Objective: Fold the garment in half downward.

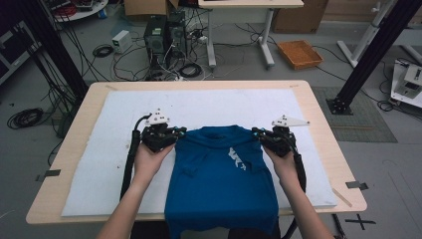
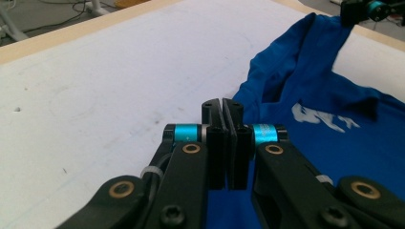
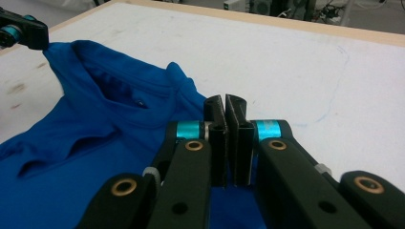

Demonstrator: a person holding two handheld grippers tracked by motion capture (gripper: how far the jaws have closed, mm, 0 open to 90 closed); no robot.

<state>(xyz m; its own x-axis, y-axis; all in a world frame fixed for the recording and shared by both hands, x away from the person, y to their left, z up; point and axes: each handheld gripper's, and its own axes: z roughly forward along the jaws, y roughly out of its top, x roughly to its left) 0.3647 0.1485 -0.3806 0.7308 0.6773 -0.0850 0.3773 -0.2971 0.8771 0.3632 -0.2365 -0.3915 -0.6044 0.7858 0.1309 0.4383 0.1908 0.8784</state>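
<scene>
A blue collared shirt (image 1: 219, 174) lies front up on the white mat (image 1: 99, 164), and its hem hangs over the table's front edge. A white logo (image 1: 237, 158) marks the chest. My left gripper (image 1: 180, 132) is shut on the shirt's left shoulder corner and my right gripper (image 1: 256, 132) on the right one. Both corners are lifted slightly, with the collar stretched between them. In the left gripper view the jaws (image 2: 222, 106) are pressed together, with blue cloth (image 2: 334, 143) to their right. In the right gripper view the jaws (image 3: 224, 102) are likewise together beside the collar (image 3: 119, 90).
The wooden table (image 1: 74, 134) carries the mat, which is bare to the left, right and behind the shirt. Beyond it the floor holds cables, computer towers (image 1: 164, 35), an orange tray (image 1: 299, 53) and black frame posts (image 1: 368, 55).
</scene>
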